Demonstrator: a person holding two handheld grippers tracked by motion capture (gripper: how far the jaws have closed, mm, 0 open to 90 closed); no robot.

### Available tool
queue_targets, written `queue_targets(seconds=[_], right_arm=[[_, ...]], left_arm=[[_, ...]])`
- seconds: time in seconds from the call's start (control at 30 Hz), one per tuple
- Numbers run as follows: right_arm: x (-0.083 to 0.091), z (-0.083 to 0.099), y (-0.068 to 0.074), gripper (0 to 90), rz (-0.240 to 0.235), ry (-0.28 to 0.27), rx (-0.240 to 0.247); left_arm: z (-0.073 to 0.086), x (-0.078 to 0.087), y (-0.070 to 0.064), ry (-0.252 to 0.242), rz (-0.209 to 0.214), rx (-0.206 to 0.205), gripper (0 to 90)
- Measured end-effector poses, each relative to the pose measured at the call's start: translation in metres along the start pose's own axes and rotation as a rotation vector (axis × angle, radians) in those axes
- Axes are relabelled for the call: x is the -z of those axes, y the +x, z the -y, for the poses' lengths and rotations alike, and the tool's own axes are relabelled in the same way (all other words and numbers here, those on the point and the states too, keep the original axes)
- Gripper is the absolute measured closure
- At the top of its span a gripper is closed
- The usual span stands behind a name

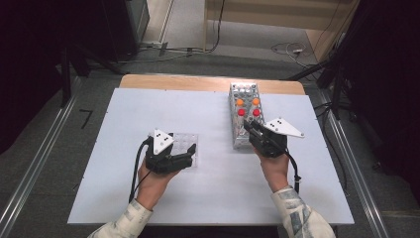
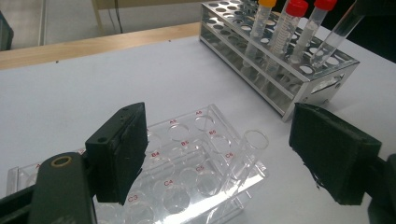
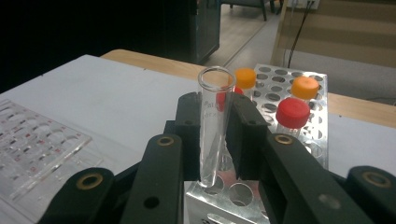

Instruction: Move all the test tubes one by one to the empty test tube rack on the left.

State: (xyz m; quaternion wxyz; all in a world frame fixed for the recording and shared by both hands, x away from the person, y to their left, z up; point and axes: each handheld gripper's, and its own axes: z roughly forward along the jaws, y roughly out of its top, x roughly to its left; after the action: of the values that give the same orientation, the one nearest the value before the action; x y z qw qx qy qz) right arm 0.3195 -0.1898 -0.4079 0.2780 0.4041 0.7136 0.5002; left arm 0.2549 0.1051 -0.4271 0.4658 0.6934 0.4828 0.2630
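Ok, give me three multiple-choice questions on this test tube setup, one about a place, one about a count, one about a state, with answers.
1. Where does the clear plastic rack lie?
A. Beside the left gripper
B. On top of the metal rack
C. On the floor

2. How many capped tubes stand in the metal rack?
A. Two
B. Four
C. Six

3. What is the right gripper doing?
A. Resting open on the table
B. Clamping a red cap
C. Gripping an uncapped glass tube

Answers: 1 A, its open jaws flank that rack. 2 B, two orange caps and two red caps. 3 C, jaws pinch the tube over a rack hole.
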Motion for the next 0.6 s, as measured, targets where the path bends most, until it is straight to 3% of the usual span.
queue_targets(seconds=[0.37, 0.6], right_arm=[[0.009, 0.004, 0.017, 73.3, -0.075, 0.033, 0.042], [0.007, 0.015, 0.035, 73.3, -0.135, 0.085, 0.085]], left_arm=[[-0.003, 0.005, -0.001, -0.022, 0.006, 0.005, 20.8], [-0.007, 0.01, -0.007, -0.04, 0.041, -0.002, 22.2]])
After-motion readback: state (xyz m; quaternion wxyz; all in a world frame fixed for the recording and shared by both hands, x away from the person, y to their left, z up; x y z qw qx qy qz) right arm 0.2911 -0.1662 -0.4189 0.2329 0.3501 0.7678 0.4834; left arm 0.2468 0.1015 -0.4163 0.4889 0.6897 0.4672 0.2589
